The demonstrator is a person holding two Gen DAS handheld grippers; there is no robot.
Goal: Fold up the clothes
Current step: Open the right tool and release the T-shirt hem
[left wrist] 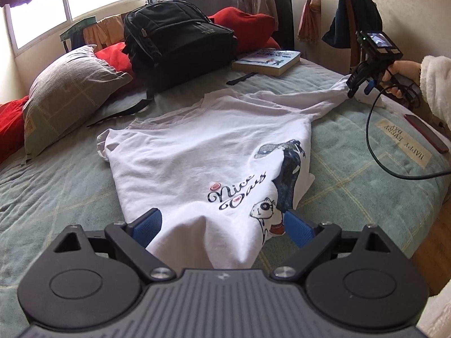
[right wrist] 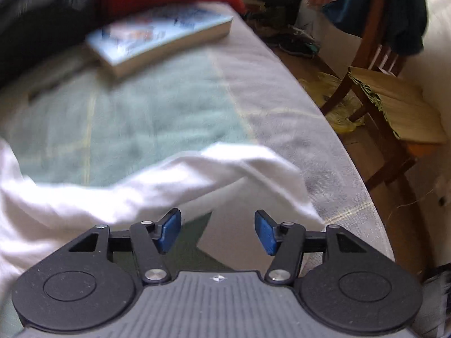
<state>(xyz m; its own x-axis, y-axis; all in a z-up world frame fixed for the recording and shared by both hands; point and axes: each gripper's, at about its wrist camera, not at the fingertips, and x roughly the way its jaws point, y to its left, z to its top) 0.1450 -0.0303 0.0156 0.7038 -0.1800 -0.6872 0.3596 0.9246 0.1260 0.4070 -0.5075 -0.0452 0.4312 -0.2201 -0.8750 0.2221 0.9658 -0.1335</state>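
Observation:
A white T-shirt (left wrist: 197, 155) with a "Nice Day" cartoon print lies spread on the green bedspread (left wrist: 56, 197). Its near hem is gathered into a hump that rises between the wide-apart blue pads of my left gripper (left wrist: 224, 226), which is open. One long sleeve (left wrist: 318, 98) stretches to the right. My right gripper (left wrist: 352, 91), held by a hand (left wrist: 397, 73) in a fluffy white sleeve, hovers at the sleeve's end. In the right wrist view the right gripper (right wrist: 217, 231) is open; the white sleeve (right wrist: 197, 174) lies just ahead of its fingers, unpinched.
A black backpack (left wrist: 177, 36), a book (left wrist: 267, 59), a grey pillow (left wrist: 67, 90) and red bedding (left wrist: 242, 22) crowd the far side of the bed. A dark red phone (left wrist: 425, 132) and a black cable (left wrist: 372, 140) lie at the right. A wooden chair (right wrist: 394, 98) stands beside the bed.

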